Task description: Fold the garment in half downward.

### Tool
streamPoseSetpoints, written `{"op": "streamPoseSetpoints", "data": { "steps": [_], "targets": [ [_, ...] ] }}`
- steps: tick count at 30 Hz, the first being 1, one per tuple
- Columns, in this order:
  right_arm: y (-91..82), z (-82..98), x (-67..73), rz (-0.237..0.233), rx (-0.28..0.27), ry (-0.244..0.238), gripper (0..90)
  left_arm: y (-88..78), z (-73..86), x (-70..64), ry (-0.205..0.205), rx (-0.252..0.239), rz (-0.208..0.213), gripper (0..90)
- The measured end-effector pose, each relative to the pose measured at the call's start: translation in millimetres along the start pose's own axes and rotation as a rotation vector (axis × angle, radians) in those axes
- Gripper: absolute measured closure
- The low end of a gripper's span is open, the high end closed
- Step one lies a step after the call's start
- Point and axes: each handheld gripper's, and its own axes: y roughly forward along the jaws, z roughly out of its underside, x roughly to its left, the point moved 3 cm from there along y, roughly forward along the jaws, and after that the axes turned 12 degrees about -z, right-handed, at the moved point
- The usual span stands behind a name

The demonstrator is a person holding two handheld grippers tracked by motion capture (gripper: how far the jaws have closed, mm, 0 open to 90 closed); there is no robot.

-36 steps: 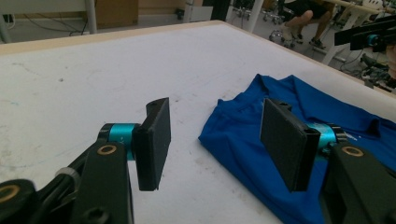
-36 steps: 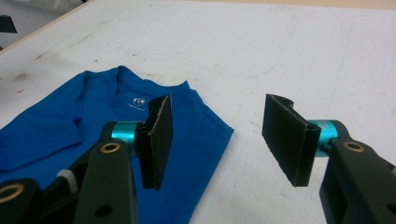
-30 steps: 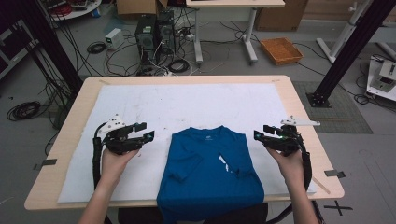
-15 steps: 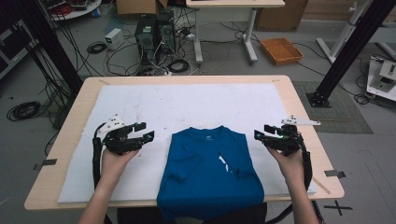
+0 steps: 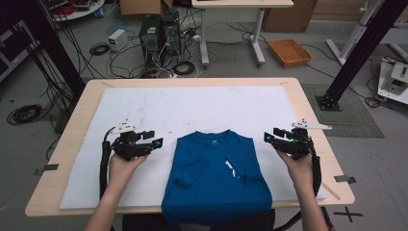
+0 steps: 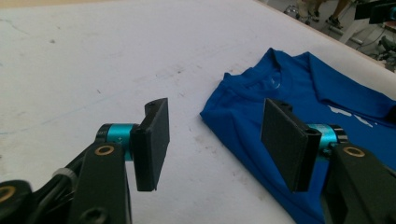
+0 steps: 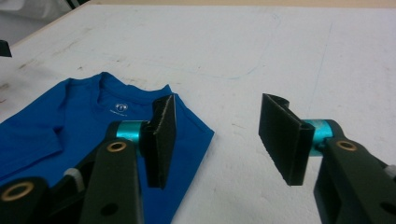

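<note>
A blue T-shirt (image 5: 211, 183) lies folded, collar away from me, on the white sheet (image 5: 192, 106) at the table's front middle, with its hem over the front edge. My left gripper (image 5: 156, 140) hovers just left of the shirt's shoulder, pointing at it. Its jaws stand open with nothing between them, having just closed a little. In the left gripper view the gripper (image 6: 219, 140) is over bare sheet beside the T-shirt (image 6: 327, 88). My right gripper (image 5: 267, 137) is held at the shirt's right shoulder, open and empty, its jaws also just closing slightly. In the right gripper view it (image 7: 224, 140) is next to the T-shirt (image 7: 70, 116).
The wooden table (image 5: 312, 120) shows bare margins around the sheet. Behind the table on the floor are a computer tower (image 5: 151, 33), tangled cables (image 5: 183, 67), an orange tray (image 5: 290, 51) and a desk's legs. Black frame posts (image 5: 358, 53) stand at both sides.
</note>
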Motion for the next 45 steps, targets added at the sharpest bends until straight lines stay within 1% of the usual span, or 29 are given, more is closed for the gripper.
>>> {"op": "streamPoseSetpoints", "data": {
  "steps": [4,5,6,8,10,11,13,15,18,20,22,23,26,27,29,31,32,34,35,36,37,38,39,40,41,42,43,44,45],
  "targets": [
    [7.5,1.5,-1.4,0.006,0.008,-0.004,49.8,18.4,1.0,-8.1,0.003,0.048,-0.004,45.1],
    [10.4,1.9,-1.6,0.009,0.012,-0.004,50.3,23.1,0.9,-10.9,0.002,0.072,-0.003,45.1],
    [13.4,2.6,-1.7,0.013,0.022,-0.004,51.2,26.5,0.9,-13.8,-0.002,0.085,0.000,45.1],
    [20.1,4.4,-2.1,0.015,0.037,-0.006,52.4,33.9,1.0,-22.6,0.008,0.109,0.007,45.3],
    [29.1,7.6,-2.7,0.016,0.063,0.001,53.4,40.0,1.8,-31.3,0.028,0.131,0.009,47.4],
    [33.9,9.5,-2.4,0.011,0.083,0.014,53.6,43.2,2.5,-35.6,0.029,0.142,0.010,47.4],
    [42.4,13.9,-1.8,0.016,0.120,0.015,55.0,48.5,4.6,-42.0,0.037,0.165,0.012,49.4],
    [48.7,17.9,-0.2,0.006,0.149,0.024,56.4,52.6,6.6,-46.6,0.049,0.183,0.005,51.5],
    [55.4,22.1,1.2,0.010,0.192,0.024,60.4,58.2,10.4,-49.7,0.073,0.212,-0.017,57.7],
    [58.6,24.6,1.9,0.014,0.216,0.019,66.1,60.1,12.4,-49.6,0.083,0.221,-0.032,65.1],
    [61.5,27.3,2.2,0.020,0.240,-0.005,74.2,58.9,12.6,-47.7,0.093,0.216,-0.054,73.0],
    [62.9,29.0,2.9,0.022,0.250,-0.020,79.3,58.7,12.7,-47.6,0.088,0.213,-0.057,78.9],
    [62.8,29.1,3.8,0.028,0.245,-0.036,86.6,55.6,12.8,-44.3,0.090,0.202,-0.073,86.5],
    [61.6,28.3,3.8,0.032,0.234,-0.040,88.1,54.4,12.4,-43.6,0.084,0.196,-0.076,86.8],
    [58.1,26.8,3.7,0.036,0.217,-0.032,88.6,50.8,11.1,-41.6,0.075,0.183,-0.081,87.0],
    [53.9,26.1,1.9,0.043,0.199,-0.028,90.0,47.1,10.1,-39.7,0.058,0.163,-0.083,86.9],
    [52.9,26.0,1.2,0.046,0.193,-0.025,90.0,45.7,10.1,-38.6,0.050,0.163,-0.083,86.9],
    [50.5,27.0,-2.2,0.045,0.185,-0.012,90.0,43.4,11.4,-35.2,0.045,0.172,-0.100,86.8],
    [50.0,27.5,-2.9,0.044,0.184,-0.004,90.0,42.9,12.8,-33.2,0.028,0.179,-0.108,86.5],
    [49.3,28.1,-4.3,0.041,0.180,0.003,89.0,43.0,13.3,-32.1,0.018,0.183,-0.110,83.6],
    [49.0,28.1,-5.2,0.033,0.177,0.008,82.2,43.0,14.0,-30.7,0.008,0.188,-0.114,78.5],
    [48.8,27.7,-5.8,0.025,0.167,0.022,79.4,42.9,14.2,-29.6,0.006,0.188,-0.117,74.8],
    [48.7,27.4,-6.5,0.014,0.156,0.032,77.3,43.3,14.1,-29.8,-0.008,0.185,-0.120,69.8],
    [48.9,27.2,-6.0,-0.003,0.155,0.051,73.9,43.7,14.0,-29.7,-0.012,0.182,-0.109,64.8],
    [49.9,27.3,-6.5,-0.013,0.153,0.056,71.6,44.4,14.1,-31.0,-0.015,0.180,-0.092,63.7],
    [51.6,28.1,-6.2,-0.019,0.161,0.071,71.2,45.5,14.4,-32.9,-0.009,0.182,-0.086,63.0],
    [53.8,29.0,-6.1,-0.021,0.173,0.067,71.5,46.9,15.2,-34.7,0.001,0.189,-0.086,62.7],
    [56.0,30.2,-5.5,-0.024,0.189,0.059,73.4,48.5,16.3,-36.2,0.008,0.200,-0.094,63.0],
    [58.0,31.1,-4.7,-0.023,0.206,0.046,80.6,49.4,17.9,-36.4,0.023,0.219,-0.099,66.2]
  ]
}}
